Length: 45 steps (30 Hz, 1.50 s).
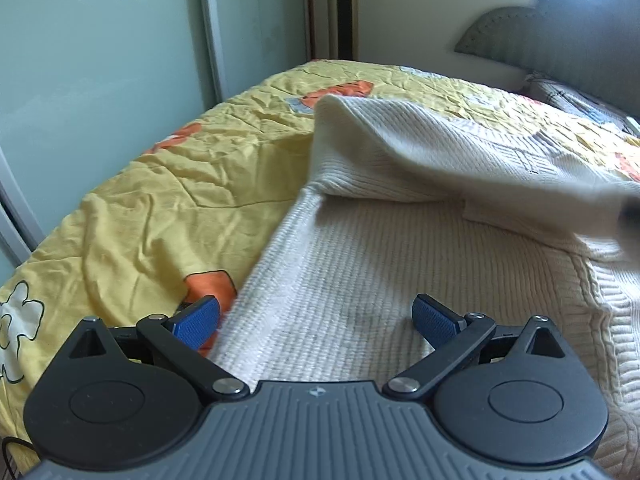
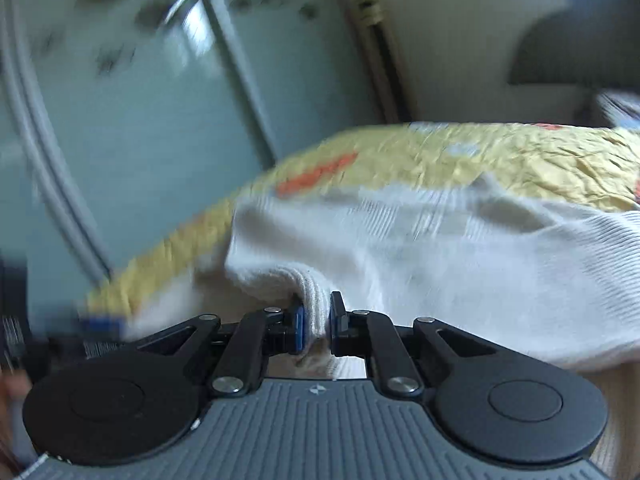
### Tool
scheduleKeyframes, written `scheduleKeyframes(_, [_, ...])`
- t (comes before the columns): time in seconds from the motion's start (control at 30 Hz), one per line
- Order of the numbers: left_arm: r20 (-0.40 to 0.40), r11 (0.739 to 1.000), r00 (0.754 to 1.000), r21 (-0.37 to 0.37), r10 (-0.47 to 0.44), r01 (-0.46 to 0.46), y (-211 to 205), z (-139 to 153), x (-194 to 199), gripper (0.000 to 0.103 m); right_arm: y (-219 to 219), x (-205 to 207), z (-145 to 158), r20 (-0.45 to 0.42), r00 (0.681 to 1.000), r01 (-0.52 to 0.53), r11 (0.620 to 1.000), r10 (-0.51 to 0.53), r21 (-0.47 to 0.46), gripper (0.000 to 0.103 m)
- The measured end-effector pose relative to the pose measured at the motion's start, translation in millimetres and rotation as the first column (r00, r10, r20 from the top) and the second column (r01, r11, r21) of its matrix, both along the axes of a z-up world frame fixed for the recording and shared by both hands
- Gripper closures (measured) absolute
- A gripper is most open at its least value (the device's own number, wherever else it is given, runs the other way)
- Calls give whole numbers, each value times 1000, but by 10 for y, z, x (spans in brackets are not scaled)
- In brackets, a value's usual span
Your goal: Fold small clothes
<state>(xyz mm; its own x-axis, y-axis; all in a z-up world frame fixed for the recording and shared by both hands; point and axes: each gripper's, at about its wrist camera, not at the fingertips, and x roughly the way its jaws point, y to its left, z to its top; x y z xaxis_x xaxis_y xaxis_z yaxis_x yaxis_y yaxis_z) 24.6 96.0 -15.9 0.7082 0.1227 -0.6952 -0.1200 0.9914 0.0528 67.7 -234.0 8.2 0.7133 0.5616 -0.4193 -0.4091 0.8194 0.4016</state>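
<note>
A cream ribbed knit sweater [image 1: 380, 248] lies spread on the yellow bedspread [image 1: 160, 200]. One part of it is lifted and drawn across toward the right, forming a raised fold [image 1: 384, 152]. My left gripper [image 1: 316, 320] stands open just above the sweater's near left edge, blue pads wide apart with nothing pinched. In the right wrist view, my right gripper [image 2: 318, 326] is shut on a bunched edge of the sweater [image 2: 440, 260], which hangs from the pads and drapes to the right. That view is blurred by motion.
The bed's left edge [image 1: 100, 200] runs close to pale green sliding doors [image 1: 100, 60]. A grey padded headboard [image 1: 560, 40] and a patterned pillow [image 1: 580, 100] stand at the far right. A person's hand shows faintly at the lower left [image 2: 12, 388] of the right wrist view.
</note>
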Motion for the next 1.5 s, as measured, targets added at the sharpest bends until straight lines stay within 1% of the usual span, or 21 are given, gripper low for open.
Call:
scheduleKeyframes(0.1, [-5,1000,1000,10,-1,1,-6,-15,0,0,-470,321,144,-13,991,133,979,-133,157,89])
scheduleKeyframes(0.17, [-11,1000,1000,1,2,-2,10,-16,-4,0,-767,567,73,-90,969,243,945,-228,220,87])
scheduleKeyframes(0.2, [-14,1000,1000,-3,2,-2,23,-19,-2,0,-901,688,-13,-152,950,303,923,-273,238,83])
scheduleKeyframes(0.23, [-18,1000,1000,-4,2,-2,29,-22,0,0,-1019,800,-134,-227,921,367,901,-317,232,73])
scheduleKeyframes(0.27, [-20,1000,1000,-3,0,0,32,-24,1,0,-1079,876,-245,-284,891,416,886,-353,204,57])
scheduleKeyframes(0.3, [-21,1000,1000,0,-3,3,34,-25,1,0,-1097,908,-343,-318,874,435,883,-368,175,51])
scheduleKeyframes(0.37, [-21,1000,1000,10,-7,8,23,-31,4,0,-1053,869,-461,-312,891,397,901,-331,177,34])
scheduleKeyframes(0.43, [-25,1000,1000,16,-7,8,6,-38,23,0,-1014,781,-557,-289,907,374,901,-306,219,32])
scheduleKeyframes(0.47, [-27,1000,1000,18,-9,10,4,-44,39,0,-1022,719,-599,-291,906,381,893,-308,241,32])
scheduleKeyframes(0.53, [-24,999,1000,28,-17,18,-6,-37,54,0,-1063,673,-662,-309,900,398,868,-307,297,32])
scheduleKeyframes(0.6, [-11,998,999,63,-31,32,-15,-9,78,0,-1126,600,-677,-343,886,433,821,-312,372,32])
scheduleKeyframes(0.67, [15,993,999,115,-30,28,0,39,125,0,-1171,513,-690,-363,880,452,779,-308,435,31])
scheduleKeyframes(0.73, [44,983,999,180,-23,15,22,78,188,0,-1148,460,-717,-385,890,421,759,-243,496,32])
scheduleKeyframes(0.83, [60,960,998,281,-28,10,33,72,337,0,-1011,489,-739,-413,890,394,779,-192,487,32])
scheduleKeyframes(0.9, [61,937,997,347,-54,29,10,13,440,0,-894,537,-706,-416,882,401,816,-221,416,31])
scheduleKeyframes(0.97, [51,905,995,421,-89,60,-36,-72,523,0,-818,585,-693,-416,875,412,829,-246,377,32])
scheduleKeyframes(1.1, [47,812,982,571,-184,125,-180,-218,615,0,-784,660,-676,-390,859,471,813,-333,342,33])
scheduleKeyframes(1.2, [57,754,972,642,-230,141,-295,-249,691,0,-820,705,-699,-366,847,508,788,-386,346,33])
scheduleKeyframes(1.27, [63,727,967,673,-245,140,-353,-272,760,0,-834,747,-717,-354,842,524,775,-407,353,33])
scheduleKeyframes(1.4, [75,706,965,696,-252,130,-414,-312,919,0,-868,815,-738,-346,826,555,746,-445,368,33])
scheduleKeyframes(1.5, [91,714,965,691,-245,116,-404,-324,959,0,-894,787,-733,-344,811,581,720,-472,380,33])
